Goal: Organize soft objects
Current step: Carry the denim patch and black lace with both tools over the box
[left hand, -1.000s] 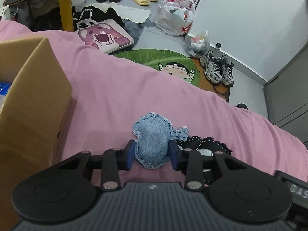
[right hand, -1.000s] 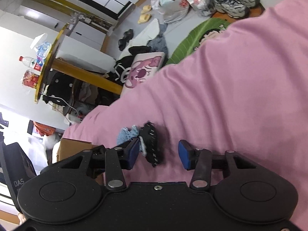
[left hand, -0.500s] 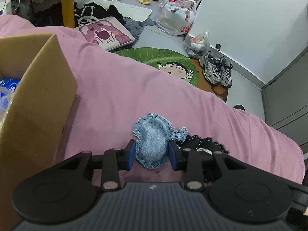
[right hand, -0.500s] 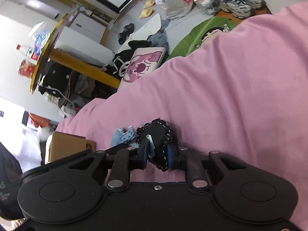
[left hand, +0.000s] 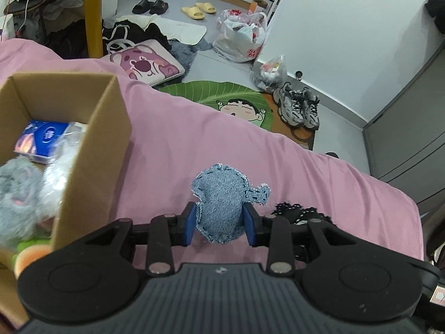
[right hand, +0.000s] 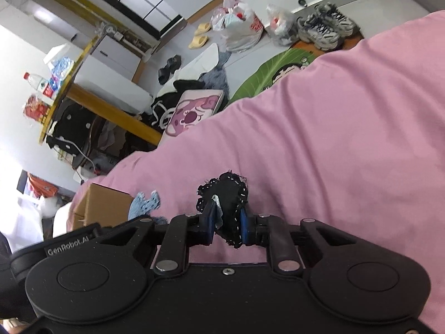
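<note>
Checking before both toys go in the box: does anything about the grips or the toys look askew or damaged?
Nothing looks damaged. The left gripper is shut squarely on the denim stuffed toy. The right gripper is shut on the black stitched fabric toy, which is bunched between its fingers with a pale tag sticking out. The cardboard box stands open.

Setting, as I see it from my feeds: a lived-in home bedroom. Evidence: bed with pink sheet (left hand: pixel 222 139); cartoon floor mat (left hand: pixel 236 103); sneakers (left hand: pixel 300 108) by the wall; yellow slippers (left hand: pixel 198 9) and black slippers (left hand: pixel 150 6) on the floor; bear-print cushion (left hand: pixel 147 65); filled plastic bags (left hand: pixel 242 39); clothes heaped under a yellow-edged table (right hand: pixel 69 83).
</note>
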Action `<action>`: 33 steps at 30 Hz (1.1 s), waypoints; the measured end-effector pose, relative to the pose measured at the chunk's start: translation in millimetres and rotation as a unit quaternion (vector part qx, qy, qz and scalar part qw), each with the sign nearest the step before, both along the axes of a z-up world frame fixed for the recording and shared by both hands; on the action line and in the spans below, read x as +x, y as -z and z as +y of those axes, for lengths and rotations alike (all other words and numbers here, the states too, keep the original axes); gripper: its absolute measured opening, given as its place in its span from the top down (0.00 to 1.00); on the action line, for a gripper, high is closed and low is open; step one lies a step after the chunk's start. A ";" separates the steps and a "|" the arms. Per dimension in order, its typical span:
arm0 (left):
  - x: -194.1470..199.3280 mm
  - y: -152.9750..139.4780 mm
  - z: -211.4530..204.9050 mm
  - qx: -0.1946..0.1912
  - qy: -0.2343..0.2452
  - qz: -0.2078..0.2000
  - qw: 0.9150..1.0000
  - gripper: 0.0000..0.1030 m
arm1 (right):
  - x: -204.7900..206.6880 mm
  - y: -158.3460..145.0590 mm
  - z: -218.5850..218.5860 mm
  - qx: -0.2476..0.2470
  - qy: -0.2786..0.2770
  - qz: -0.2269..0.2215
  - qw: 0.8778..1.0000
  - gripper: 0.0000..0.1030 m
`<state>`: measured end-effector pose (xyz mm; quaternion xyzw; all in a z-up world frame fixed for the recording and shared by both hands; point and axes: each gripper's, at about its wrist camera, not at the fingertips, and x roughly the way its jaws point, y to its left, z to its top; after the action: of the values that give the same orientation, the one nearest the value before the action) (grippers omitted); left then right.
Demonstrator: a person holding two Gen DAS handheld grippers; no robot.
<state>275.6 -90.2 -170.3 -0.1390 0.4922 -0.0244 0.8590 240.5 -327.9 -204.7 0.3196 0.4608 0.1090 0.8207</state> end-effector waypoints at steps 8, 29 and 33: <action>-31.3 -30.1 7.5 -0.003 0.012 -0.026 1.000 0.67 | -24.6 -29.3 4.8 -0.025 0.006 -0.036 0.999 0.82; -96.3 -86.2 45.6 -0.011 0.029 -0.087 0.996 0.67 | -85.0 -88.7 25.0 -0.068 0.021 -0.114 0.991 0.82; -103.4 -92.7 53.5 -0.015 0.029 -0.095 0.995 0.67 | -91.2 -99.0 35.9 -0.073 0.014 -0.125 0.989 0.82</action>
<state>172.2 -36.7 -77.7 -0.1343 0.4117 -0.0694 0.8987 149.3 -292.0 -105.7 0.2492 0.3570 0.1022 0.8944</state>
